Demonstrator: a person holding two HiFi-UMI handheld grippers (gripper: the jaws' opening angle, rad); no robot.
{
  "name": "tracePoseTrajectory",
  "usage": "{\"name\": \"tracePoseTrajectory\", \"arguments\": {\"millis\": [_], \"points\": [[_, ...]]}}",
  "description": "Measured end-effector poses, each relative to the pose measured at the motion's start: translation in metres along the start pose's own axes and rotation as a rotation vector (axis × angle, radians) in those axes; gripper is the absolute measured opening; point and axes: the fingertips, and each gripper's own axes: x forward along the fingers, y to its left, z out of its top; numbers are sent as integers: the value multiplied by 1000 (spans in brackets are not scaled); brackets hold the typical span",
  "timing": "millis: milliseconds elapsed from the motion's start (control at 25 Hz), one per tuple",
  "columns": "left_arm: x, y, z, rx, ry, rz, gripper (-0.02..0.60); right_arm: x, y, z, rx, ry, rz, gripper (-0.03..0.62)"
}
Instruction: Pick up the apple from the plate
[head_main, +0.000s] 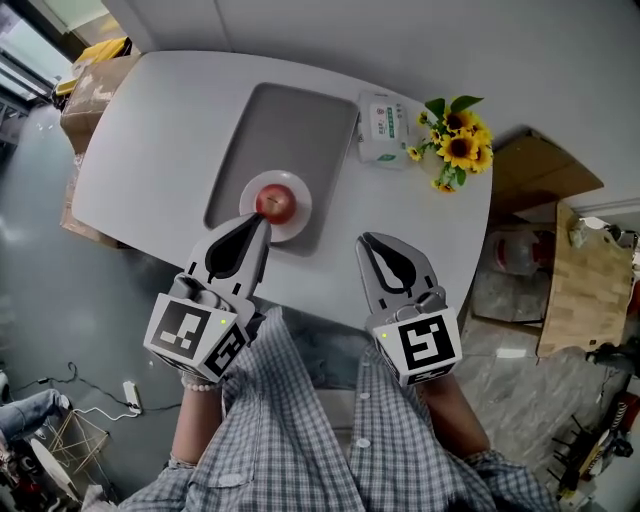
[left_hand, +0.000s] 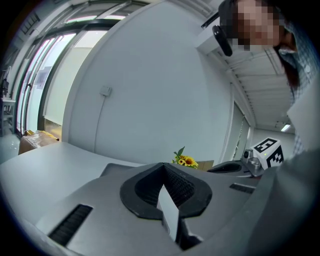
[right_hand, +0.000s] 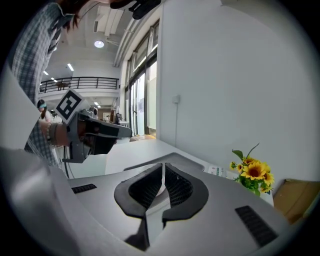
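In the head view a red apple (head_main: 276, 203) rests on a small white plate (head_main: 300, 221) at the near end of a grey tray (head_main: 290, 120) on the white table (head_main: 150, 150). My left gripper (head_main: 261, 221) is shut, and its tips sit just short of the apple over the plate's near rim. To the right, my right gripper (head_main: 367, 240) hangs shut over the table near its front edge, empty. The left gripper view shows only its own closed jaws (left_hand: 163, 169). The right gripper view shows its jaws (right_hand: 163, 167) closed and the left gripper (right_hand: 97, 134). Neither gripper view shows the apple.
A pack of tissues (head_main: 383, 128) and a bunch of sunflowers (head_main: 456, 142) lie at the table's far right. Cardboard boxes (head_main: 93, 82) stand off the far left corner, and a wooden crate (head_main: 585, 290) stands on the floor to the right. The person's checked sleeves fill the bottom.
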Motion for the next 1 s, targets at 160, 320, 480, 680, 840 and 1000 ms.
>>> {"name": "tracePoseTrajectory", "arguments": {"millis": [160,320,480,680,840,1000], "points": [[9,3,-1,-1,14,-5,9,3,-8,-8,29,21,-17,32],[16,13,2,4,23,-19,9,12,-10,-8,37,28,-33,32],[26,24,2,8,41,-46,9,22,-13,-9,55,39,-65,32],[34,43,2,4,61,-64,9,38,-8,-12,83,68,-76,32],[38,65,-3,5,80,-39,9,57,-4,-18,100,100,-71,32],[40,89,-11,-28,109,-17,9,75,-1,-27,123,145,-64,32]]}}
